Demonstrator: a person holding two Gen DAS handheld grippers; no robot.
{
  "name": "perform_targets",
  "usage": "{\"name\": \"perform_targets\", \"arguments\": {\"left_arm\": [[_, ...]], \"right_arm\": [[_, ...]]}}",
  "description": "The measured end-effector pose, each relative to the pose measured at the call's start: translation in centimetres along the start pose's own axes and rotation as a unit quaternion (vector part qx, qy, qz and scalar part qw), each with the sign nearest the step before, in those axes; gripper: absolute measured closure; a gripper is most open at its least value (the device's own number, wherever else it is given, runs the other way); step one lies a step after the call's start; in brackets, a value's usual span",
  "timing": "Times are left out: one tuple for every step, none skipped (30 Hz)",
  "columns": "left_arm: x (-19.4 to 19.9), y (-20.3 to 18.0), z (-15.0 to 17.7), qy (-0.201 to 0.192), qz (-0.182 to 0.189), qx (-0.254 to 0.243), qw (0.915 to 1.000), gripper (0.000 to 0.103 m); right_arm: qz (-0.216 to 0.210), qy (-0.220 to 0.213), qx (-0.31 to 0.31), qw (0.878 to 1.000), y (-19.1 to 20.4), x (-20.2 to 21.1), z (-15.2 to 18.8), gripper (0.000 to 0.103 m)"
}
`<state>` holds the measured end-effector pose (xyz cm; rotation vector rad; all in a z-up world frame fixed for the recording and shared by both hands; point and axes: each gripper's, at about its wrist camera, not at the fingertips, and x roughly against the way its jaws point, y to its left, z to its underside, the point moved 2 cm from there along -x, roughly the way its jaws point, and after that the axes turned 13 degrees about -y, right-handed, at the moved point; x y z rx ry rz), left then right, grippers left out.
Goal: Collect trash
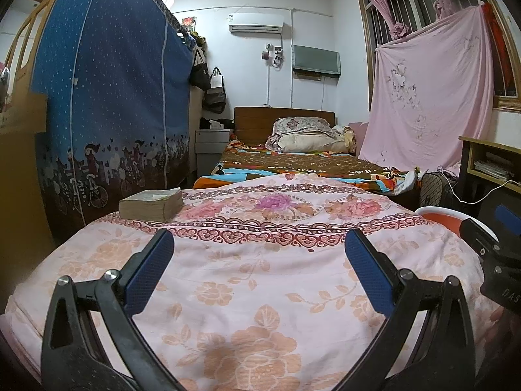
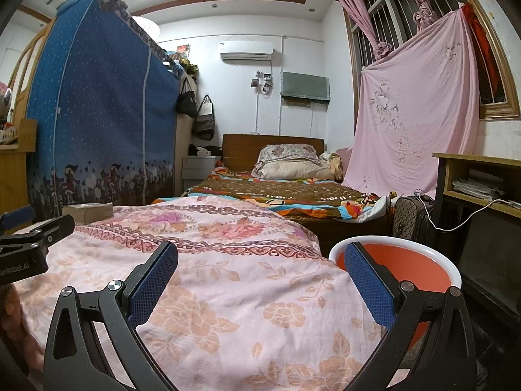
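both grippers (image 1: 259, 244) (image 2: 260, 257) gape over floral cloth (image 1: 260, 277).

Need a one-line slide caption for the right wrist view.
Open right tool over a floral pink bedspread, orange bin at its right edge.

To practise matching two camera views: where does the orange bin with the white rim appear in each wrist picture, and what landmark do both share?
Left wrist: orange bin peeks out at the right edge, beyond the floral quilt.
Right wrist: orange bin sits lower right, just behind the right finger pad.
Shared landmark: air conditioner on the back wall.
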<state>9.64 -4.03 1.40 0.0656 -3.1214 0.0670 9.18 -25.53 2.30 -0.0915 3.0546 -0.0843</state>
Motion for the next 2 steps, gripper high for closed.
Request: {"name": "perform_targets", "arguments": {"left_arm": [[-0.01, 0.01, 0.00, 0.001, 0.001, 0.002, 1.0000, 0.011], [-0.03, 0.01, 0.04, 0.002, 0.001, 0.003, 1.0000, 0.011]], "right_arm": [[0.000, 0.000, 0.000, 1.000, 0.02, 0.05, 0.01, 0.000], [0.000, 0.000, 0.000, 1.000, 0.01, 0.00, -0.01, 0.000]]}}
